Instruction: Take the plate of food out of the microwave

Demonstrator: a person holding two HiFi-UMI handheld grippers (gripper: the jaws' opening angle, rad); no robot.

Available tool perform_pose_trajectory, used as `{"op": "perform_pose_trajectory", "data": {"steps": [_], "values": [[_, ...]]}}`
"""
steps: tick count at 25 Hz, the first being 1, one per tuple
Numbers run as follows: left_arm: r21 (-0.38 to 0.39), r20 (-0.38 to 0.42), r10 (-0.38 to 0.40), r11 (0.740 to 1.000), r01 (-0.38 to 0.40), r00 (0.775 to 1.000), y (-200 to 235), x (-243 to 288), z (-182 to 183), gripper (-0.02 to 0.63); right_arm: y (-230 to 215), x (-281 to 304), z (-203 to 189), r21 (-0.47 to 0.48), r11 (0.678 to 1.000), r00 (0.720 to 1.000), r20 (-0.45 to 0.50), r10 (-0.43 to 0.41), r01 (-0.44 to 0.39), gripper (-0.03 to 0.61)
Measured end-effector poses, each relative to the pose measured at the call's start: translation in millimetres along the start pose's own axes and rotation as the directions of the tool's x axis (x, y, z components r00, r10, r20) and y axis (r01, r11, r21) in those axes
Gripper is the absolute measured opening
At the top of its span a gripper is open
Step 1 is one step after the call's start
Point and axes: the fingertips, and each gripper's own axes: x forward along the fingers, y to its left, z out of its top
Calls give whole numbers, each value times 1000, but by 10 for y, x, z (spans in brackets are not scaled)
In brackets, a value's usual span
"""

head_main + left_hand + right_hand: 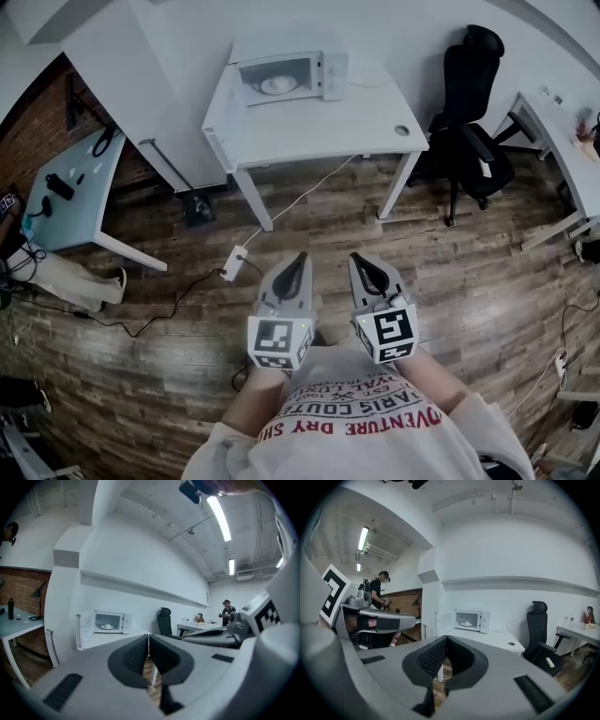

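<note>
The plate (278, 85) sits inside the microwave (291, 77), in the upper middle of the head view. It is round and white, with a low pale mound of food at its centre. It lies flat on the floor of the cavity, which looks lit. The food is too small to make out further.

The microwave is white and stands at the back of a white table (319, 127). Its door (85, 630) is swung open to the left, so the plate shows plainly in all three views. In both gripper views the plate is a thin pale disc, small and far off, just above the jaw tips.

The left gripper (300, 255) and right gripper (356, 256) are side by side at the lower middle of the head view. They are over the wooden floor (469, 281), well short of the table, and both point toward the microwave. Each pair of jaws is closed tip to tip with nothing between them, as each gripper view shows.

A black chair (473, 112) stands to the right of the table.
</note>
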Motion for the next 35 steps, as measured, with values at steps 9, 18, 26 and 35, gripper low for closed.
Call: {"op": "perform_pose_trajectory", "data": {"steps": [9, 18, 26, 35], "values": [[-38, -42, -20, 999, 19, 999, 166, 220, -145, 8, -114, 259, -65, 4, 1000, 1000, -22, -12, 12, 11], [-79, -44, -74, 994, 70, 996, 803, 1145, -36, 8, -524, 1168, 25, 10, 997, 996, -51, -72, 72, 12], [-84, -40, -139, 987, 135, 989, 1618, 2122, 255, 8, -830, 2331, 348, 21, 994, 992, -67, -108, 110, 12], [-92, -63, -153, 985, 147, 986, 2408, 2914, 360, 8, -1068, 3459, 570, 37, 991, 989, -74, -125, 128, 12]]}}
